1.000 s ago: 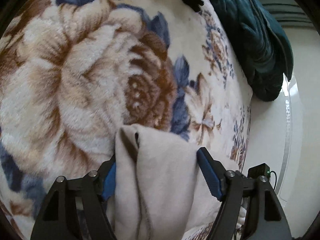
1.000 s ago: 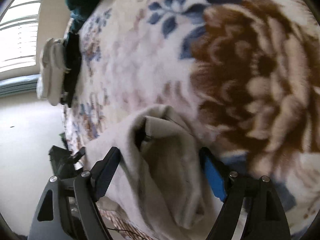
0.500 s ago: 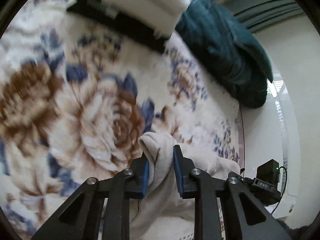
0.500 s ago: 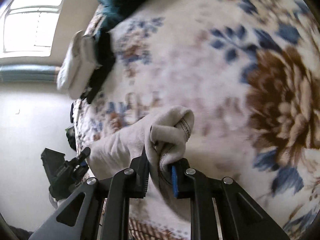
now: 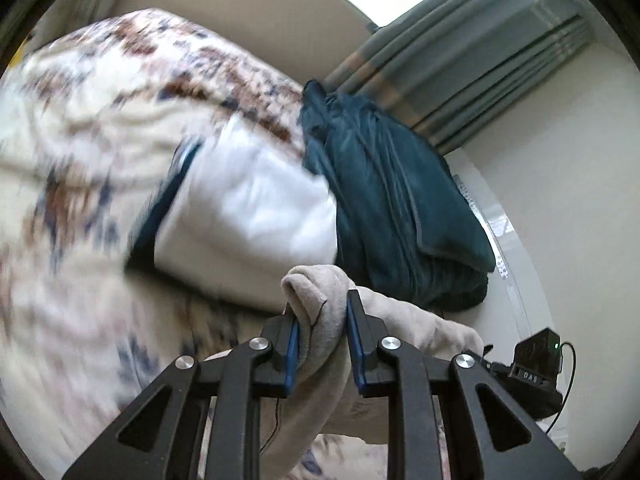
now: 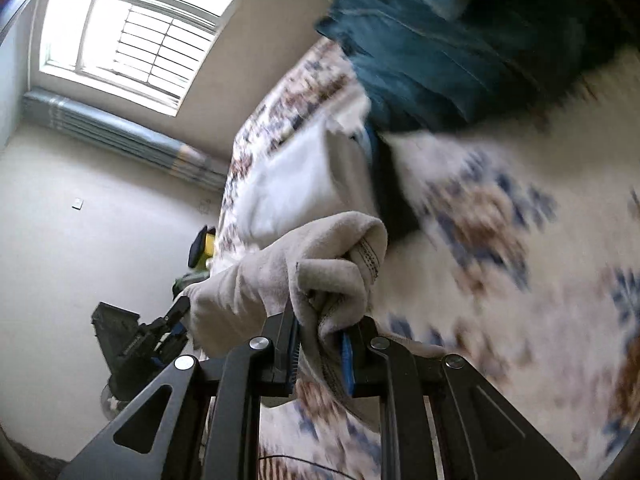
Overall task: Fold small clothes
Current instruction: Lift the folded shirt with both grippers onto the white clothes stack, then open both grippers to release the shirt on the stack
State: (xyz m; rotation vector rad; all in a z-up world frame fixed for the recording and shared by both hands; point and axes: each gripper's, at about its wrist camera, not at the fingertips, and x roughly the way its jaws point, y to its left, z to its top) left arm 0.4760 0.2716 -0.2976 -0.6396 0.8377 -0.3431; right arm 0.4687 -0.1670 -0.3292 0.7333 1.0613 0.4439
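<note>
A small beige fleece garment [image 5: 320, 308] hangs between my two grippers, lifted off the floral blanket [image 5: 80, 160]. My left gripper [image 5: 320, 312] is shut on one bunched corner of it. My right gripper [image 6: 320, 320] is shut on the other corner of the garment [image 6: 328, 276], where a ribbed hem shows. The cloth stretches from each gripper toward the other one, which shows as a black body at the right edge of the left wrist view [image 5: 536, 372] and at the left of the right wrist view [image 6: 136, 340].
A folded white cloth on a dark garment [image 5: 248, 216] lies on the blanket ahead, also in the right wrist view [image 6: 304, 176]. A dark teal quilt [image 5: 392, 200] is heaped behind it. Curtains [image 5: 460, 60], a window [image 6: 132, 40] and beige walls surround the bed.
Both grippers closed on the garment's corners and lifted it off the blanket. Both views have tilted up and forward, now showing the folded stack, quilt and window.
</note>
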